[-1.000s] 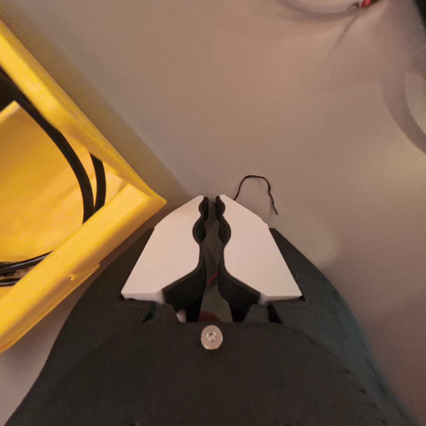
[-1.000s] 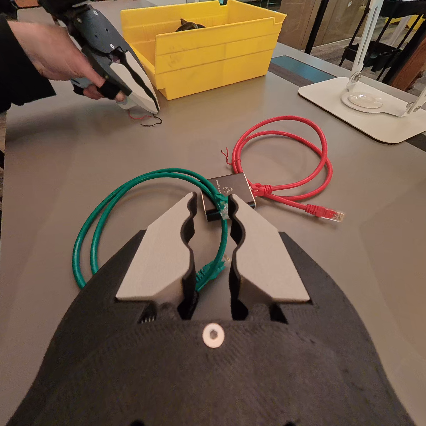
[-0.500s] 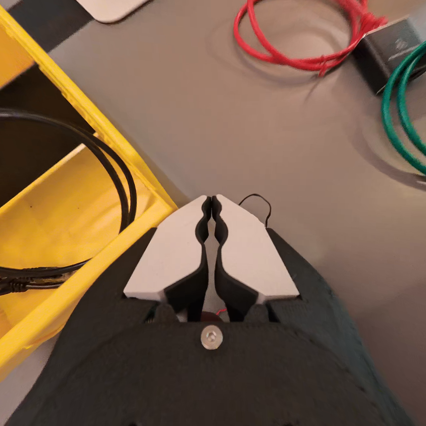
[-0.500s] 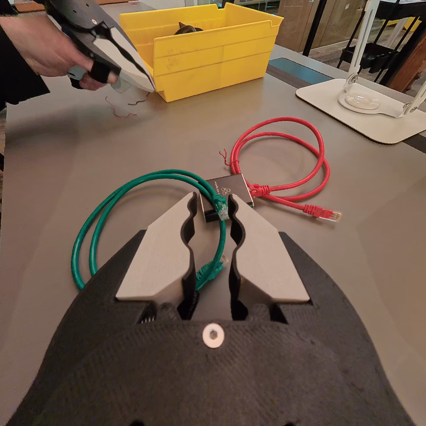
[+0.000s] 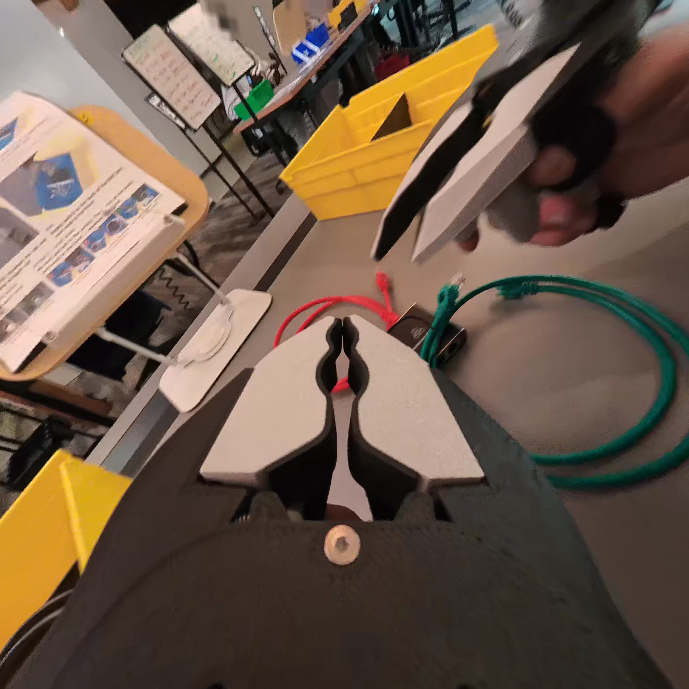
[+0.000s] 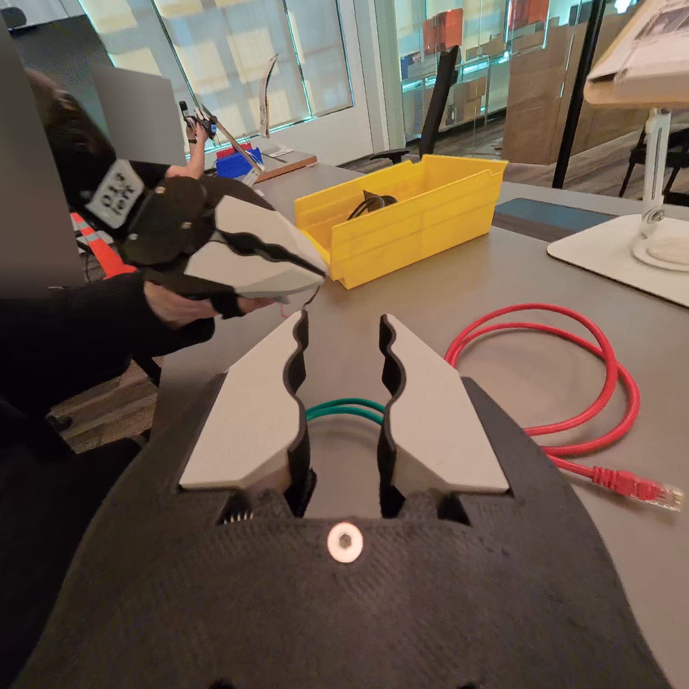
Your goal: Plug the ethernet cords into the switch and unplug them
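The small black switch (image 5: 414, 330) lies on the grey table between the coiled red cord (image 5: 317, 305) and the coiled green cord (image 5: 634, 373). The green cord crosses the switch's front. My left gripper (image 5: 342, 324) is shut above the table, pointing at the switch. In the right wrist view the left gripper (image 6: 322, 272) has thin black and red wire ties (image 6: 311, 298) hanging from its tip. My right gripper (image 6: 343, 320) is open and empty above the green cord (image 6: 343, 404), and the red cord (image 6: 559, 373) lies to its right. It also shows in the left wrist view (image 5: 397, 257). The switch is hidden in the right wrist view.
A yellow bin (image 6: 410, 223) with black cables stands at the back, and its corner shows in the left wrist view (image 5: 37, 522). A second yellow bin (image 5: 354, 167) sits farther along the table. A white stand base (image 6: 596, 253) holds a sign board (image 5: 74, 223) at the table edge. The left gripper's tips are roughly 4 centimeters from the right gripper's. My right tips are roughly 11 centimeters from the small black switch (image 5: 414, 330).
My left gripper has swung away from the yellow bin's corner and now faces the switch, still shut. My right gripper has lifted and tilted up, and the switch has left its view.
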A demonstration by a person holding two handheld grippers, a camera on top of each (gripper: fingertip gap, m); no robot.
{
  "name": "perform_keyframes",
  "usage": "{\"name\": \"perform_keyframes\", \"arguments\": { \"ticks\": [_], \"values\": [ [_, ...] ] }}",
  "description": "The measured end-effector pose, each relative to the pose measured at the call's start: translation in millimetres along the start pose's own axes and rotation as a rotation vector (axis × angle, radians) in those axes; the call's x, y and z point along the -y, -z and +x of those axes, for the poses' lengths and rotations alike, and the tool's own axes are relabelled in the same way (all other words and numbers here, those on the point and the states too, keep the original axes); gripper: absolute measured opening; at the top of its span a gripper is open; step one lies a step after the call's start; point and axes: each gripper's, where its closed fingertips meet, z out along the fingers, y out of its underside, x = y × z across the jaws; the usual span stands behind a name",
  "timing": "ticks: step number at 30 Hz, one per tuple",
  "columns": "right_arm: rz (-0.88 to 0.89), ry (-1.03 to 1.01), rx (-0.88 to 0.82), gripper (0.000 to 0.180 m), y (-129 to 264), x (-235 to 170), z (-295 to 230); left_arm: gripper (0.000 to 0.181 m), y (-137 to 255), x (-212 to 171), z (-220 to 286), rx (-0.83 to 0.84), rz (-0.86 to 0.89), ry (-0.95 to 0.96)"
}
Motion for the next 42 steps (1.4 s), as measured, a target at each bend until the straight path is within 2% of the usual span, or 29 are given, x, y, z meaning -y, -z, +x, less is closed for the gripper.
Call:
{"name": "perform_keyframes", "arguments": {
  "ticks": [2, 6, 13, 26, 31, 36, 42],
  "values": [
    [-0.026, -0.025, 0.005, 0.039, -4, -9, 5, 0.001, -9, 7, 15, -0.046, 0.019, 0.025],
    [0.005, -0.099, 0.073, 0.036, -2, -13, -4, 0.001, -23, 8, 26, -0.035, 0.008, -0.031],
    [-0.040, -0.093, 0.090, 0.030, -4, -27, -11, 0.001, -32, 6, 29, -0.041, 0.049, 0.044],
    [-0.102, -0.029, 0.029, 0.000, -5, -43, -4, 0.001, -34, -2, 31, -0.055, 0.080, 0.099],
    [-0.087, -0.021, 0.031, 0.010, -4, -40, -4, 0.001, -34, 0, 33, -0.056, 0.089, 0.099],
    [-0.121, 0.035, -0.042, 0.018, 0, -44, 6, 0.001, -35, 2, 34, -0.051, 0.095, 0.095],
    [-0.137, 0.097, -0.055, 0.000, 0, -45, 4, 0.001, -35, 2, 36, -0.053, 0.092, 0.092]
  ]
}}
